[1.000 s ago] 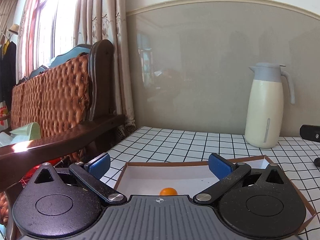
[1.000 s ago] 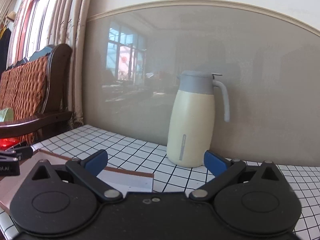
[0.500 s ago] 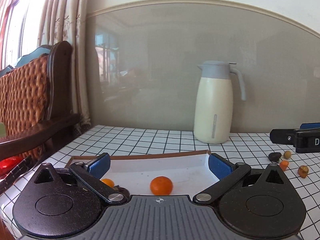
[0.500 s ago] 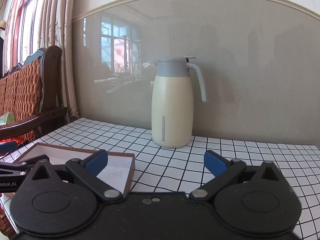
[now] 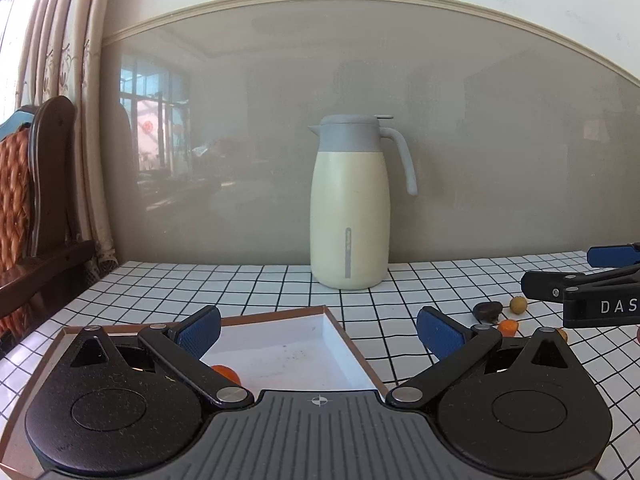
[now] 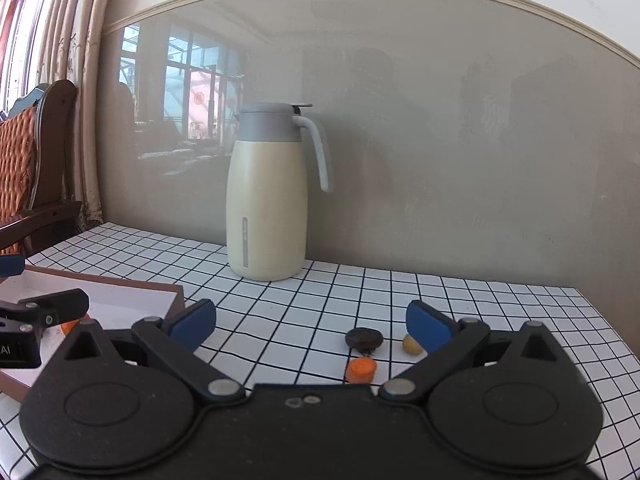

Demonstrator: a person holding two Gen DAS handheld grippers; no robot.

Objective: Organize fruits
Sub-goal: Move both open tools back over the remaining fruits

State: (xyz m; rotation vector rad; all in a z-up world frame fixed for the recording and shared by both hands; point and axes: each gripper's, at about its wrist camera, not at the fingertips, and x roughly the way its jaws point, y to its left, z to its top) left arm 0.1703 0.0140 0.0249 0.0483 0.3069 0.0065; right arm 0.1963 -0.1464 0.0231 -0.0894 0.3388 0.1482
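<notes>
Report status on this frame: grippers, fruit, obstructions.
Left gripper open over the tray, empty. Right gripper open, empty. Orange fruit, dark fruit, yellowish fruit loose on table ahead of it. Path clear; jug behind.

One jug (image 5: 350, 216), perhaps five fruits (image 6: 361, 370).

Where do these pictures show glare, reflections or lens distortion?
Left wrist view: the glossy wall panel mirrors a window at left, and the trim above it bows from fisheye. Right wrist view: the same reflection sits left of the jug, daylight washes out the curtain, and the table grid lines curve.
</notes>
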